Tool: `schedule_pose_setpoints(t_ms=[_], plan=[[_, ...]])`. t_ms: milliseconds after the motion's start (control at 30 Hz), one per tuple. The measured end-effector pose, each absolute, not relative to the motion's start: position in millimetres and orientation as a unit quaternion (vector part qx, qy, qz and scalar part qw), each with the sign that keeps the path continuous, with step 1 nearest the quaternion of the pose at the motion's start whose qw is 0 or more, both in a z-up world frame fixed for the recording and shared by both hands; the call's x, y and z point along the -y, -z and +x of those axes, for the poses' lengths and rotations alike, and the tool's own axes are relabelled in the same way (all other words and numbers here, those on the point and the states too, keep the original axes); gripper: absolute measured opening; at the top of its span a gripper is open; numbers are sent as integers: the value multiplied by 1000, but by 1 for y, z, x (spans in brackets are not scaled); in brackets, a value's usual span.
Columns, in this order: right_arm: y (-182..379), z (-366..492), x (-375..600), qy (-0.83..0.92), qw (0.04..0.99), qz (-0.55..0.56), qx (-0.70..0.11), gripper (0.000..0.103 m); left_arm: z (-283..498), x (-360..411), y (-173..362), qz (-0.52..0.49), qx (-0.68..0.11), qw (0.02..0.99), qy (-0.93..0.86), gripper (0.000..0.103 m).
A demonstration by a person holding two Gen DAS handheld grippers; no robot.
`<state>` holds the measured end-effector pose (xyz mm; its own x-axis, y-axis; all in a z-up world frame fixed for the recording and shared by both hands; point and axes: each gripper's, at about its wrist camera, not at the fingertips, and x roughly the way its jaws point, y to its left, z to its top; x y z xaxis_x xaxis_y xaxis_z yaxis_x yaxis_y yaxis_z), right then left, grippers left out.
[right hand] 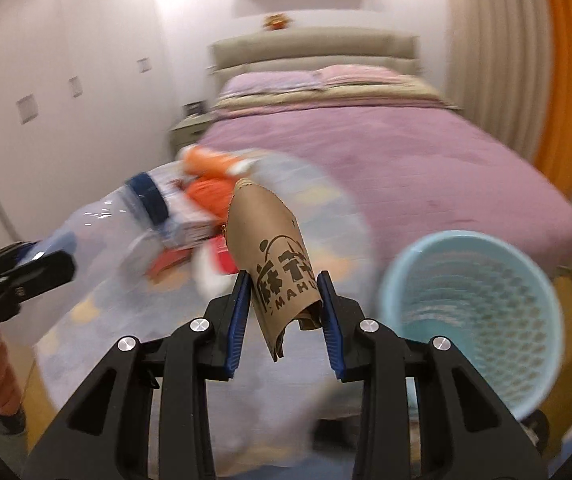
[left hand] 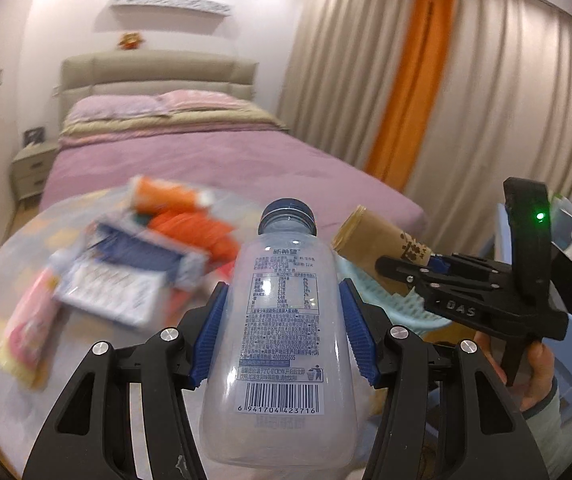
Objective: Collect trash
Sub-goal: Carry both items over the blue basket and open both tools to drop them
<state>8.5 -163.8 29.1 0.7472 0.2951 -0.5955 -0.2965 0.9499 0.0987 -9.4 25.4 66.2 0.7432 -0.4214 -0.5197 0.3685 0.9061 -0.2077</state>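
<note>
Left gripper (left hand: 282, 320) clamping a clear bottle (left hand: 282, 328), cap pointing toward the bed (left hand: 214, 160). Right gripper (right hand: 284, 316) pinching a flattened brown bag (right hand: 274, 256), hanging just left of the blue bin (right hand: 473, 320). Wrappers (left hand: 126, 260) lying blurred on the round table (left hand: 86, 368).

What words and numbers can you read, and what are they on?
"6 941704 423716": under the barcode on the clear bottle.
"MAHU": on the brown paper sleeve, last letters hidden.
"DAS": on the right tool.
Bottle's small print and the table wrappers: too blurred.
</note>
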Motion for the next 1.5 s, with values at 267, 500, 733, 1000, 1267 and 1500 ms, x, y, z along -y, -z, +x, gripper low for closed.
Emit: schedule_pose_setpoints(t_ms=[267,500,733,1000,1267,1500], plan=[[-19,25,254,-10,940,38,-338,31,40,60,-66,-43,-302,907,289,54],[13,36,306,58,921,79,-377,31,96,128,-31,-47,-360,875,321,54],[44,41,338,92,899,119,-411,34,122,165,7,-56,-410,851,323,54],[64,44,353,99,887,137,-430,40,126,190,19,-48,-427,842,326,56],[59,39,348,87,892,142,-420,52,113,170,1,-48,-396,857,325,67],[34,30,324,77,913,117,-384,58,95,139,-20,-66,-365,871,323,69]])
